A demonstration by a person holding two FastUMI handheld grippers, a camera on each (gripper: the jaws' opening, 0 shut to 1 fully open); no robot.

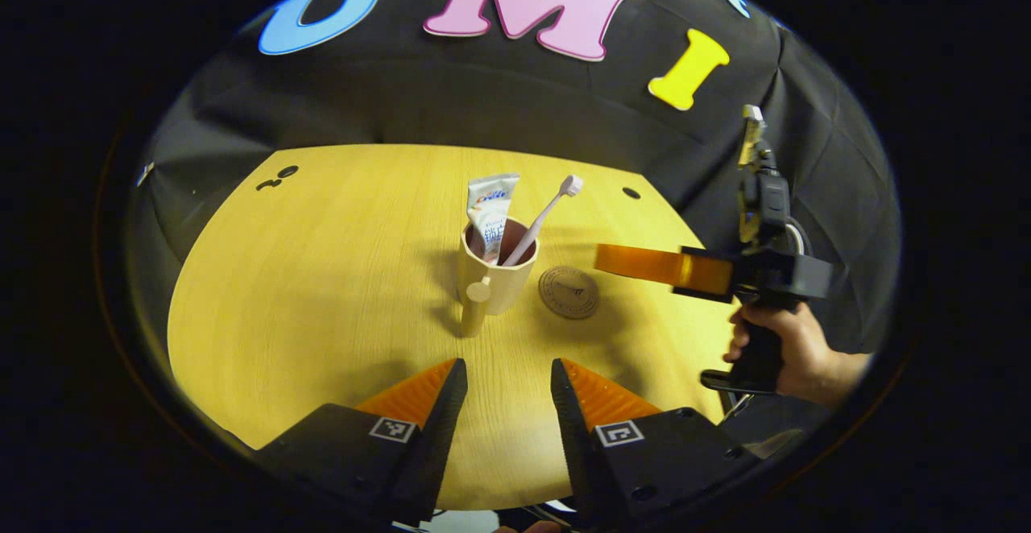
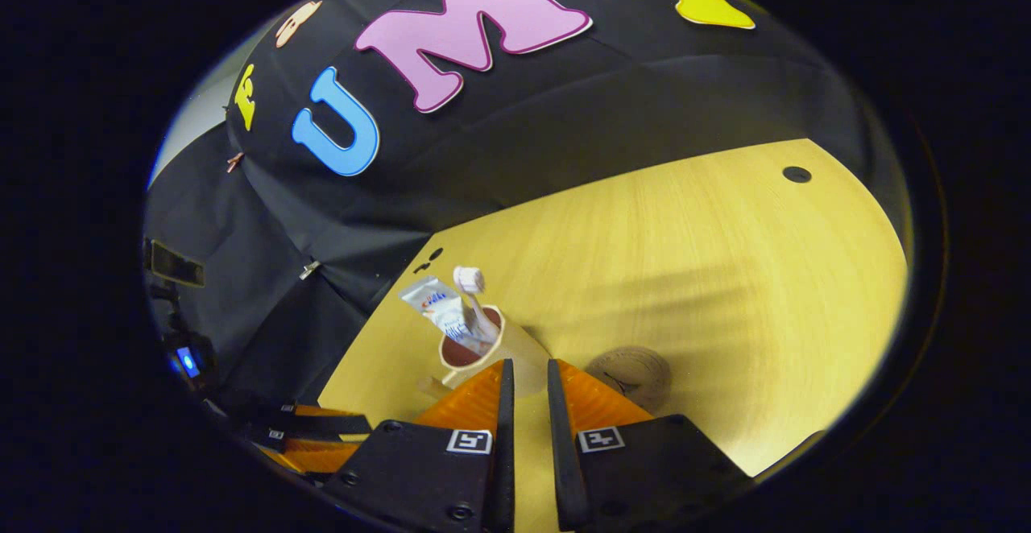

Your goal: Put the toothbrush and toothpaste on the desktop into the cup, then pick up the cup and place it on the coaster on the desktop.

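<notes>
Beige handled ceramic-looking cup, holding toothbrush and toothpaste tube: rigid, likely top-heavy; grasp by handle. Left gripper fingers apart; right gripper fingers nearly together, empty.

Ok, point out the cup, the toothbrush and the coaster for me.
cup (image 1: 506, 279), left gripper view, outer wall.
toothbrush (image 1: 571, 186), left gripper view, bristle head.
coaster (image 1: 569, 292), left gripper view, centre of its top.

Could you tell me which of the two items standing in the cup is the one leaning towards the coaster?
The white toothbrush leans towards the round brown coaster; the white toothpaste tube stands nearly upright in the beige cup.
</notes>
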